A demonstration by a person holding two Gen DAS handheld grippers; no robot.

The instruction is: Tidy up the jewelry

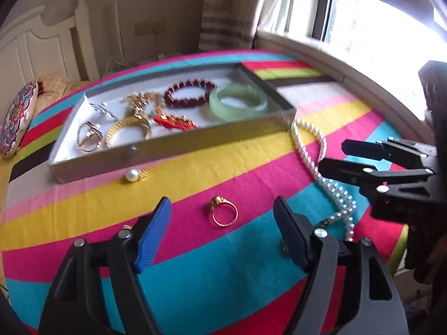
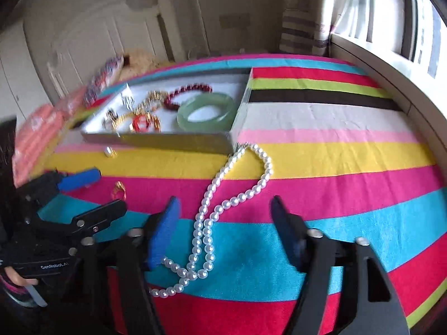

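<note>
I count one grey tray on the striped bed, holding one green bangle, one dark red bead bracelet and a tangle of gold and silver pieces. Loose on the bed: one pearl necklace, one gold ring, one pearl pendant. My left tongs and right tongs both tilt downward, released and gripping nothing; ring and necklace lie in their respective gaps.

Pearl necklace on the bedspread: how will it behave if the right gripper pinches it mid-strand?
Likely floppy: the pearl necklace lies in loose curves, so both ends should dangle. Its smooth round beads may slip between the pads. It trails up to the tray corner, so it could snag there.
</note>
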